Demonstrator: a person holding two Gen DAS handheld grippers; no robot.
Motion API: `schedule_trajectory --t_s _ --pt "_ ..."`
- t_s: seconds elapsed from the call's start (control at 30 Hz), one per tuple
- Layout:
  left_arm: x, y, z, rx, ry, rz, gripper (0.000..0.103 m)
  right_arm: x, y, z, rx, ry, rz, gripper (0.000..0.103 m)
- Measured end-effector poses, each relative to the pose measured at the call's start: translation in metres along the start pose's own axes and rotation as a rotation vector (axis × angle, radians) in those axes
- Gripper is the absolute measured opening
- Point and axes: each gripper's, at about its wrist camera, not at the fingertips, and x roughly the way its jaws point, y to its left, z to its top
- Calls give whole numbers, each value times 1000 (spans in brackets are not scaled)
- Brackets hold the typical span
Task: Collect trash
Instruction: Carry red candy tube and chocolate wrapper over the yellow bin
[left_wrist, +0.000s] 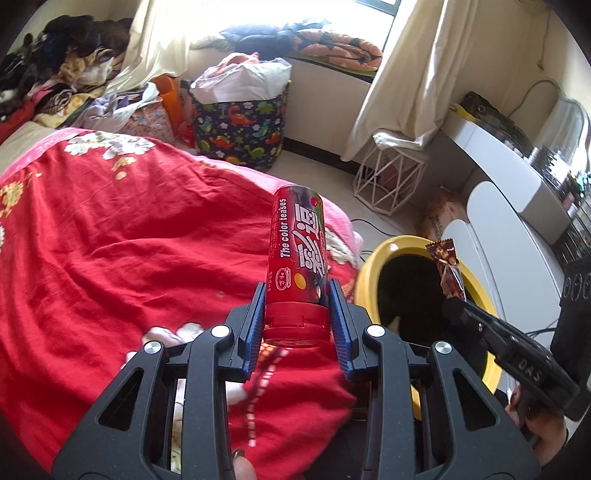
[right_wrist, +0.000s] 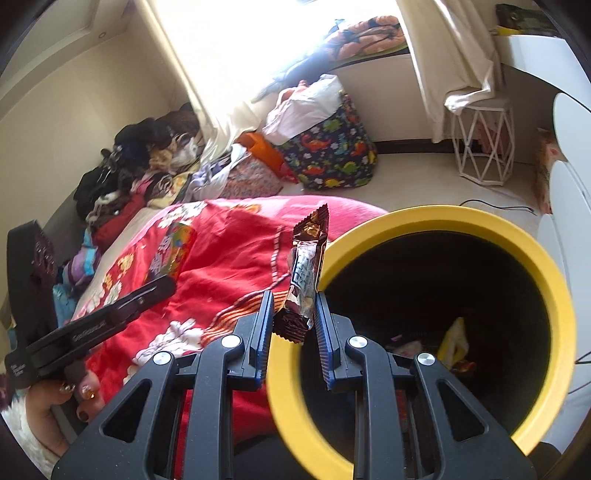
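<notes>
1. Red cylindrical plastic candy bottle (left_wrist: 297, 258) is sitting pinched in left gripper (left_wrist: 297, 321), over red floral quilt (left_wrist: 129, 240), beside bin.
2. Right gripper (right_wrist: 293, 314) is pinching brown foil snack wrapper (right_wrist: 304, 273) at yellow-rimmed round trash bin (right_wrist: 535, 266) edge; releasing now is risking a miss.

Red candy tube (left_wrist: 297, 258) in left claw (left_wrist: 297, 306), above red quilt (left_wrist: 129, 236).

Bedroom. Bed (left_wrist: 110, 240) with red floral cover; clothes pile (left_wrist: 55, 74) at its far side. Bright window (left_wrist: 277, 14), cream curtains (left_wrist: 417, 74). Pale floor (left_wrist: 314, 173): dinosaur-print bag (left_wrist: 240, 133), white wire stool (left_wrist: 391, 177). White cabinet (left_wrist: 502, 162) at right.
</notes>
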Motion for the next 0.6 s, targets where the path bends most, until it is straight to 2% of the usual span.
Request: schedule_trajectory --t_s 0.6 --pt "3 -50 -8 93 21 -60 26 -27 -47 4 76 -55 -82 22"
